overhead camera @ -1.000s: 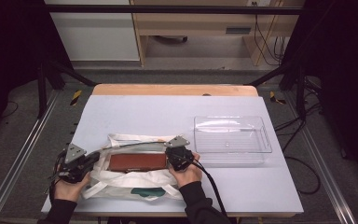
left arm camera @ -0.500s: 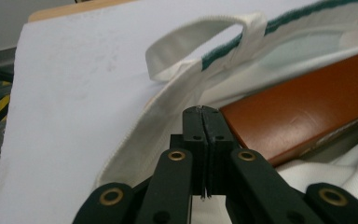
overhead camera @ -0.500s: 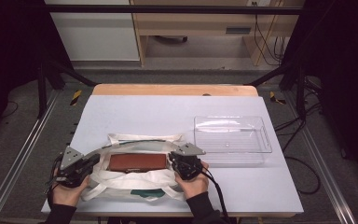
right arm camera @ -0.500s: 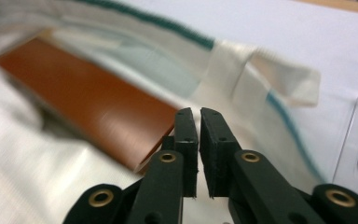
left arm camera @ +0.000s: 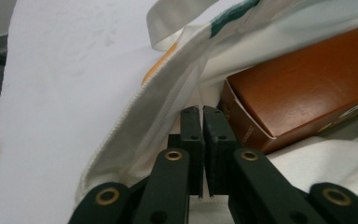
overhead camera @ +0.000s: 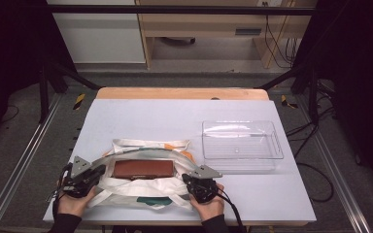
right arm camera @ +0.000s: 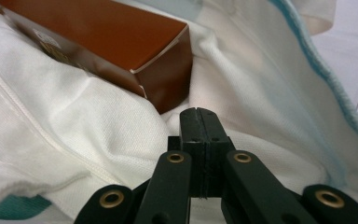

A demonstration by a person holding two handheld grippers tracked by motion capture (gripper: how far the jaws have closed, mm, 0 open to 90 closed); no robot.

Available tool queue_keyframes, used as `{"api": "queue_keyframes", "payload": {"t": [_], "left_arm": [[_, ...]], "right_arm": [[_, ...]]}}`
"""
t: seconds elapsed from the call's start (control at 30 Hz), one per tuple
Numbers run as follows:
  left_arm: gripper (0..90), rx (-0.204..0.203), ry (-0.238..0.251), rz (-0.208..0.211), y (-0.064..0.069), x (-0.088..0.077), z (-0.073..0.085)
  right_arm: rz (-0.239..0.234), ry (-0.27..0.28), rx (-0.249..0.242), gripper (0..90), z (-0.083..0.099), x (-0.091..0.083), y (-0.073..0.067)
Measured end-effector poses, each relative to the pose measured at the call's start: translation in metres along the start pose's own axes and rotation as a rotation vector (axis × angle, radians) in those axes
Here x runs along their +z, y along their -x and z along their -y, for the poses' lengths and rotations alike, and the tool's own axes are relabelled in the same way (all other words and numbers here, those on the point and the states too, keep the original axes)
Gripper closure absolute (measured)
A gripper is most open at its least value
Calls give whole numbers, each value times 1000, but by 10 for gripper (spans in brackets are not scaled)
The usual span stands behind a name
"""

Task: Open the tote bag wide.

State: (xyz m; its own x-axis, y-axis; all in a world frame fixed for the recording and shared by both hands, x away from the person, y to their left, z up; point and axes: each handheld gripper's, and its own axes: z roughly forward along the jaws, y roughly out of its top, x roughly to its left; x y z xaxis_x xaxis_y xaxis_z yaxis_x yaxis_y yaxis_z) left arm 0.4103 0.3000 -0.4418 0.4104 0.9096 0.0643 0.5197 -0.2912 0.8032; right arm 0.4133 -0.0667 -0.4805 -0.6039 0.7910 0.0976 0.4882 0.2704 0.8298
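A white tote bag (overhead camera: pixel 126 190) with teal and orange print lies flat near the table's front edge. A brown carton (overhead camera: pixel 143 169) lies in its opened mouth. My left gripper (overhead camera: pixel 98 171) is at the bag's left end and my right gripper (overhead camera: pixel 188 177) at its right end. In the left gripper view the jaws (left arm camera: pixel 203 112) are pressed together under the bag's hem (left arm camera: pixel 168 93), just short of the carton's end (left arm camera: pixel 307 88). In the right gripper view the shut jaws (right arm camera: pixel 199 112) rest on white cloth (right arm camera: pixel 74 140) below the carton's corner (right arm camera: pixel 98 32). I see no cloth pinched in either.
A clear plastic tray (overhead camera: pixel 243 125) stands to the right of the bag, past my right gripper. The white tabletop (overhead camera: pixel 175 114) stretches bare behind the bag to a wooden strip at the far edge. Dark frame rails run along both sides.
My right gripper has slid to the right and toward the front edge, and the bag's mouth has stretched wider around the carton. The left gripper has stayed nearly in place.
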Motion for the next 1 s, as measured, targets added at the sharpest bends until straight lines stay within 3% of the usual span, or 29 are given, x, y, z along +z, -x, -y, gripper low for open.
{"api": "queue_keyframes", "payload": {"t": [0.1,0.23,0.37,0.47,0.67,0.77,0.93,1.0], "left_arm": [[822,-2,48,20,0,-8,-4],[734,-20,132,11,1,-22,-9],[593,-46,201,-20,-2,-33,-12],[504,-75,231,-24,-7,-37,-13],[331,-97,246,-23,-14,-35,-14],[294,-80,250,-32,-15,-35,-14],[240,-97,253,-40,-20,-37,-15],[226,-114,255,-38,-22,-38,-15]], "right_arm": [[-28,20,-20,866,-12,-7,-2],[-102,83,-73,734,-38,-18,-9],[-146,98,-108,589,-63,-17,-16],[-164,72,-123,530,-75,-7,-17],[-150,-4,-146,426,-76,20,-14],[-145,-29,-189,367,-73,28,-16],[-159,-64,-205,314,-70,39,-18],[-176,-63,-187,312,-70,41,-15]]}}
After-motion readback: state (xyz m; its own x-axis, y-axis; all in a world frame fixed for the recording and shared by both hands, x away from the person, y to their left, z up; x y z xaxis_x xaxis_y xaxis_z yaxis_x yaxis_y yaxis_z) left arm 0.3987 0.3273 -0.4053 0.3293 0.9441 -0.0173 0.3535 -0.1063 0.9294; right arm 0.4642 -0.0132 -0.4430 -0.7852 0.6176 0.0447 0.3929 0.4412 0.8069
